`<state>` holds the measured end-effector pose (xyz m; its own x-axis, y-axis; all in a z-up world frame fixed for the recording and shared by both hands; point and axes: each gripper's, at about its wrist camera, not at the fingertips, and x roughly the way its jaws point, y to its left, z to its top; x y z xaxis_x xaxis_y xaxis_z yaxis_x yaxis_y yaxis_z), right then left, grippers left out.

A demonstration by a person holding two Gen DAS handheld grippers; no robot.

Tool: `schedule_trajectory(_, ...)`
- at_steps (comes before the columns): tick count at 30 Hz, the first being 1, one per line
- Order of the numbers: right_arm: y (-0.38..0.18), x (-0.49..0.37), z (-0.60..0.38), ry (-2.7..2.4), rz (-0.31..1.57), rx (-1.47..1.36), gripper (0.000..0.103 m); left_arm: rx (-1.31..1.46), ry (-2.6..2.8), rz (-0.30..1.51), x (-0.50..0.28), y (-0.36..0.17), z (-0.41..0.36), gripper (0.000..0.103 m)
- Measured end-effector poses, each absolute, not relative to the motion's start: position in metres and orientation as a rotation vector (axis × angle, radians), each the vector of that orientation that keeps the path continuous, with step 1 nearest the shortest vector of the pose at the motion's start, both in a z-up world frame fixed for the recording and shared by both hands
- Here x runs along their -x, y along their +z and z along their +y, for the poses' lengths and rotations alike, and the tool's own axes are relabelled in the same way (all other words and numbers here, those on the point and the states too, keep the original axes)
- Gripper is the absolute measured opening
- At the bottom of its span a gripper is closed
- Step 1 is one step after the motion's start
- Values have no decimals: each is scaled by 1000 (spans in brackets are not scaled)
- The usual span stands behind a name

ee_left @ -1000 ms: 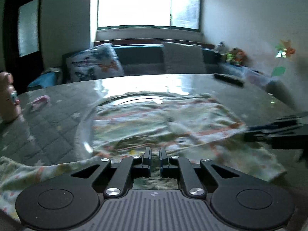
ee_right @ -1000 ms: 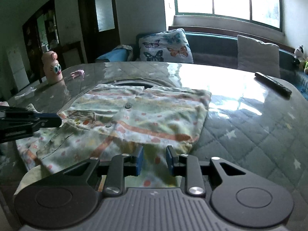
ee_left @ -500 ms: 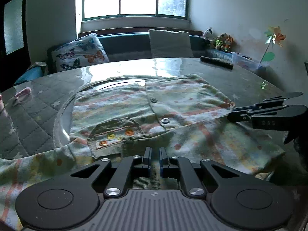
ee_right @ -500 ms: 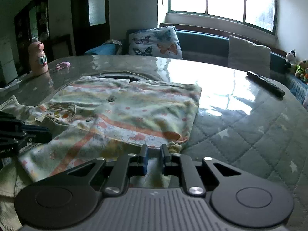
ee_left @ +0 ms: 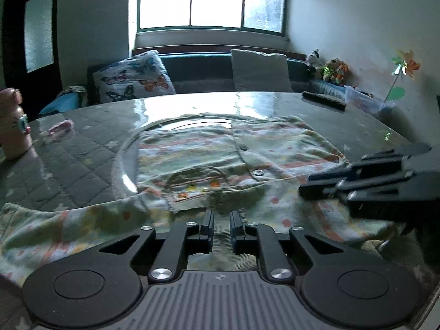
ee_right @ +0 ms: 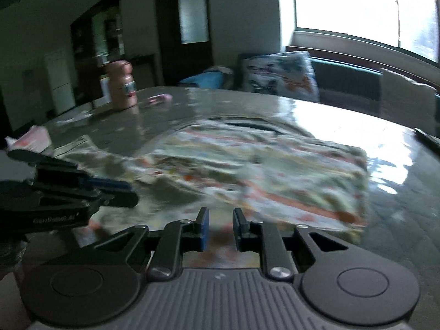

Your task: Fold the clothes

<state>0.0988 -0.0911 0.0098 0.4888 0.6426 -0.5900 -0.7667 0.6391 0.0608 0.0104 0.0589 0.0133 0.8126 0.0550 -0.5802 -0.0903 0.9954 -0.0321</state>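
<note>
A pale green children's shirt (ee_left: 220, 151) with orange stripes, dots, buttons and a chest pocket lies spread on the quilted grey table (ee_left: 82, 151); it also shows blurred in the right wrist view (ee_right: 275, 173). My left gripper (ee_left: 221, 227) sits low over the shirt's near hem, jaws slightly apart with cloth between them. My right gripper (ee_right: 220, 228) is partly open over the near hem, nothing clamped. Each gripper appears in the other's view, the right one (ee_left: 371, 181) at right, the left one (ee_right: 68, 192) at left.
A pink bottle-shaped toy (ee_right: 122, 85) and a small pink item (ee_left: 59, 129) stand at the table's far left. A dark remote (ee_left: 324, 100) lies far right. A sofa with a butterfly cushion (ee_left: 134, 81) is behind. Crumpled paper (ee_right: 30, 139) lies at left.
My right gripper's jaws have opened from nearly shut on the hem, and its view has swung left and blurred. My left gripper's jaws have parted slightly, and it has pulled back a little.
</note>
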Motion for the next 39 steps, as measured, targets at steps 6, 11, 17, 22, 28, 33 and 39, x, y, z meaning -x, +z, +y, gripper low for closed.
schedule_trajectory(6, 4, -82, -76, 891, 591, 310, 18, 80, 190, 617, 3, 15, 87, 22)
schedule_trajectory(11, 10, -62, -77, 958, 569, 334, 18, 108, 289, 619, 13, 12, 110, 27)
schedule_trajectory(17, 5, -39, -80, 1011, 574, 366, 19, 117, 379, 619, 27, 11, 133, 35)
schedule_trajectory(22, 16, -40, -105, 963, 584, 293, 21, 126, 445, 608, 34, 10, 148, 44)
schedule_trajectory(28, 7, -54, -122, 916, 678, 265, 27, 161, 547, 606, 37, 7, 168, 46)
schedule_trajectory(33, 9, -53, -122, 938, 660, 265, 31, 209, 680, 593, 42, 8, 194, 46)
schedule_trajectory(39, 10, -55, -122, 930, 666, 248, 33, 271, 835, 584, 50, 3, 232, 46)
